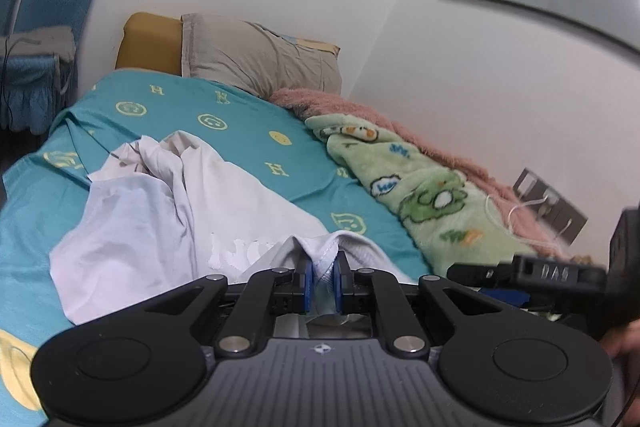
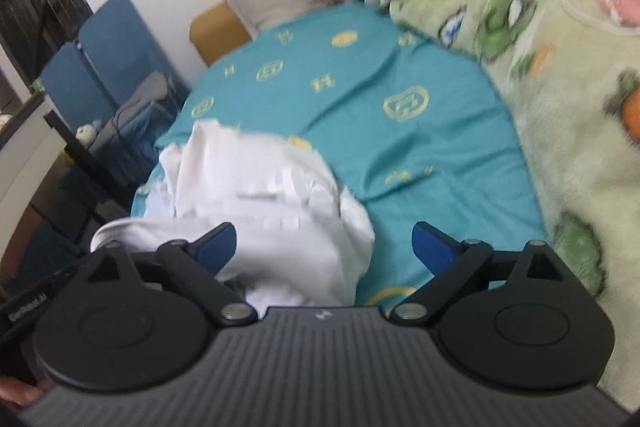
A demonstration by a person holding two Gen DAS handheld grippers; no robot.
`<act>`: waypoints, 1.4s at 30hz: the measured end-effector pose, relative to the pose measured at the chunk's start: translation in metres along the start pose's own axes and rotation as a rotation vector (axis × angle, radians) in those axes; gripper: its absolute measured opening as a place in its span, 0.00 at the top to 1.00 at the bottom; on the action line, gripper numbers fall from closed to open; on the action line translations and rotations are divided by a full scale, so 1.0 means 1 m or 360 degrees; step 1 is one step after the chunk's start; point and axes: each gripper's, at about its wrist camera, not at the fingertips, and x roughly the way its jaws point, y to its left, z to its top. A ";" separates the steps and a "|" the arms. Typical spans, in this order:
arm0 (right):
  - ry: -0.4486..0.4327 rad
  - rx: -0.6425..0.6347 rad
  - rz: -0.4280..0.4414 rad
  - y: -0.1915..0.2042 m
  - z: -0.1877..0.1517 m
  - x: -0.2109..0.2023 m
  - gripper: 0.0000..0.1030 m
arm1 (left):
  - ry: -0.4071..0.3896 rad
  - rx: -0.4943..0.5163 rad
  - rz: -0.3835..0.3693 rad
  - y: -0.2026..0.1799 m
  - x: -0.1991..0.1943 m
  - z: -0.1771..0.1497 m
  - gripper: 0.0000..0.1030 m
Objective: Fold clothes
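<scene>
Left wrist view showed your left gripper (image 1: 323, 277) with its blue pads pressed together on a stitched hem of the crumpled white cotton garment (image 1: 160, 211), a small ridge of cloth standing up between them. From there the garment trailed away in loose folds across the teal bedsheet printed with yellow emblems (image 1: 256, 107), bunched highest at its far end and not yet lying flat or squared in either view.

Your right gripper (image 2: 324, 243) had its jaws spread wide with nothing between them, hovering just above the near edge of the same garment; that view was blurred, so exactly which part of the cloth sat under it could not be told.

To do this step well, you needed a second pinch on the same edge, well apart from the left one, so that the cloth could be drawn taut between both grippers. You would have done best to take a single layer at the hem, not a bundle, and to keep the left pinch firm. The green fleece blanket with cartoon frogs (image 1: 420, 187) lay beside the working area, so spreading toward the open sheet looked safer.
</scene>
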 end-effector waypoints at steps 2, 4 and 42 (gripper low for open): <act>-0.0027 -0.0053 0.0007 0.007 -0.002 -0.003 0.07 | -0.0014 -0.0052 -0.0018 0.003 -0.001 0.002 0.89; 0.0004 -0.0163 0.0038 0.019 -0.007 0.001 0.07 | -0.0030 -0.0098 -0.0018 0.006 -0.002 0.004 0.89; -0.1179 -0.0475 0.0408 0.098 0.128 -0.301 0.97 | -0.0951 0.0508 -0.0015 -0.161 -0.268 0.169 0.92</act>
